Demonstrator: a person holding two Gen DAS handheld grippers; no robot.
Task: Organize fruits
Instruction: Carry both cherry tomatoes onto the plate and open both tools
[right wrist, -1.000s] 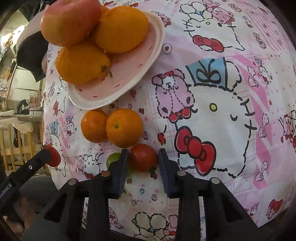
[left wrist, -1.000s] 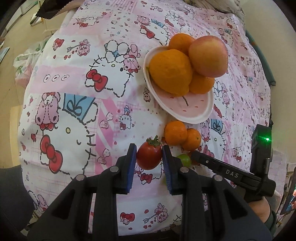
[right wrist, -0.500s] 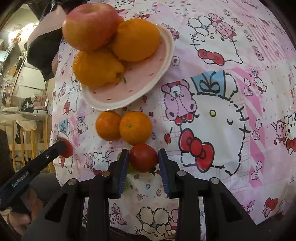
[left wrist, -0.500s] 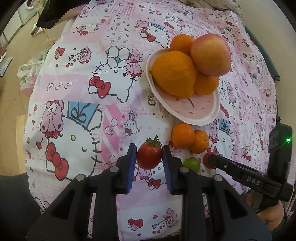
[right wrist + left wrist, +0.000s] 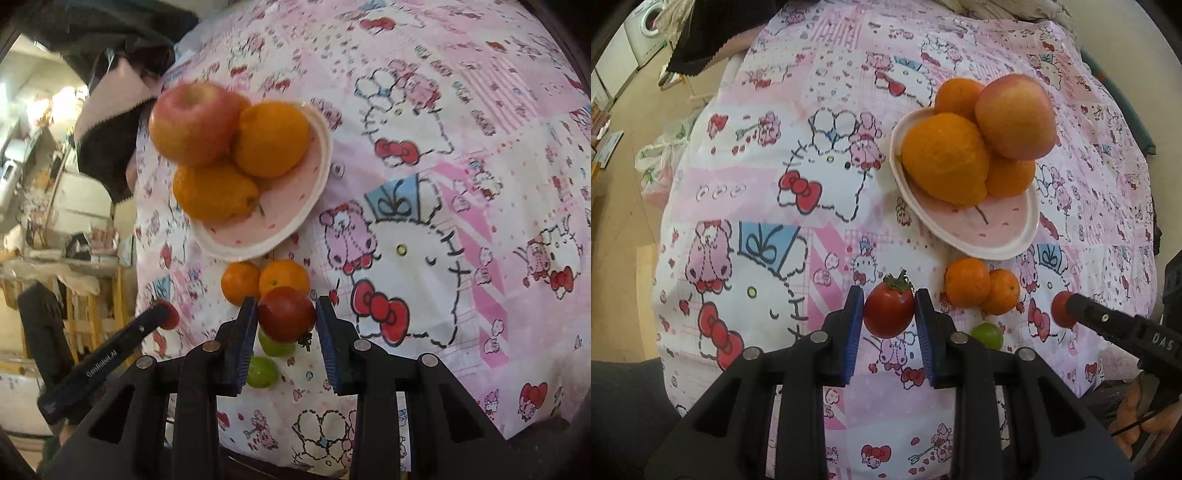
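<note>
Both tomatoes have come up off the pink cartoon-print cloth (image 5: 768, 155). The left gripper (image 5: 888, 317) pinches a stemmed tomato (image 5: 888, 310); the right gripper (image 5: 286, 326) pinches another tomato (image 5: 286, 319). Both now hang short of the plate (image 5: 1015, 243), near the cloth's front edge, probably bound for it.

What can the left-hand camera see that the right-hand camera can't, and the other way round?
Only the left view shows a washing machine and one green fruit. Only the right view shows two green fruits and a wooden rack. Both show the plate with an apple and oranges, two small oranges beside it, and each gripper holding a tomato.
</note>
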